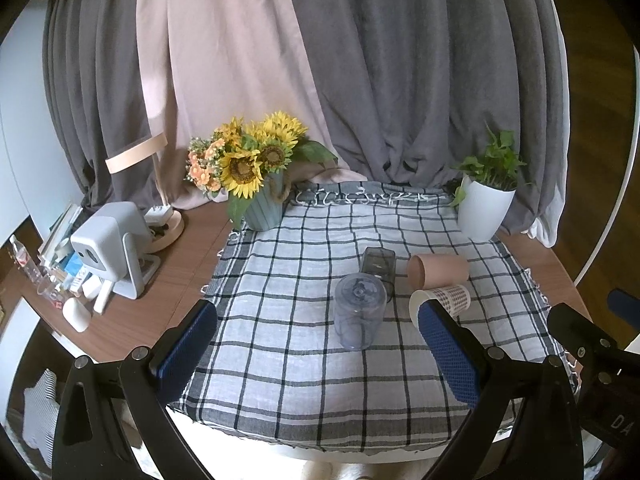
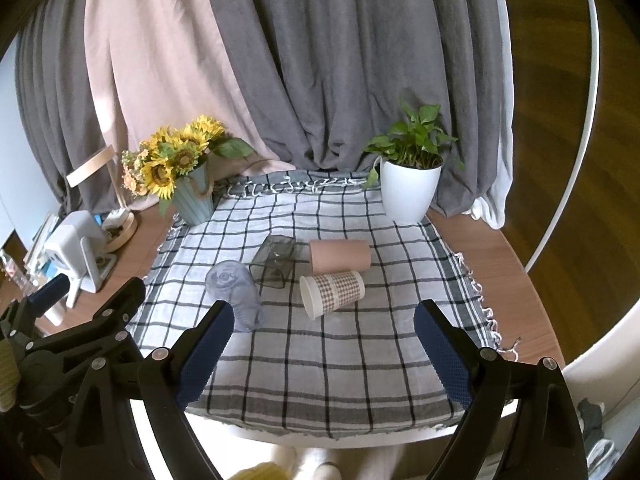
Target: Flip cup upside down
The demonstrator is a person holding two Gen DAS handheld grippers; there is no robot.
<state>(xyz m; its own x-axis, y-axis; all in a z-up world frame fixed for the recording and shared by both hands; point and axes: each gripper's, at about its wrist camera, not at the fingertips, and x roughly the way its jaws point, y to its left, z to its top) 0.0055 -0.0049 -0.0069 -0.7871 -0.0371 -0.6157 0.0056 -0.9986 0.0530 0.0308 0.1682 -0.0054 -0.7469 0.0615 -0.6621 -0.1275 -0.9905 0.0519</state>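
Several cups lie on their sides on the checked cloth (image 1: pixel 304 364) (image 2: pixel 312 360). A clear bluish plastic cup (image 1: pixel 359 311) (image 2: pixel 236 294) lies nearest, base toward the back. A dark grey square glass (image 1: pixel 378 265) (image 2: pixel 273 261) lies behind it. A pink cup (image 1: pixel 438 270) (image 2: pixel 340 255) and a white paper cup with a houndstooth sleeve (image 1: pixel 448 300) (image 2: pixel 332 290) lie to the right. My left gripper (image 1: pixel 318 344) is open and empty, in front of the clear cup. My right gripper (image 2: pixel 324 344) is open and empty, in front of the paper cup.
A sunflower vase (image 1: pixel 262 204) (image 2: pixel 196 198) stands at the cloth's back left, a white plant pot (image 1: pixel 484 210) (image 2: pixel 408 192) at the back right. A white device (image 1: pixel 116 248) (image 2: pixel 76 244), a lamp base and small items crowd the table's left. Curtains hang behind.
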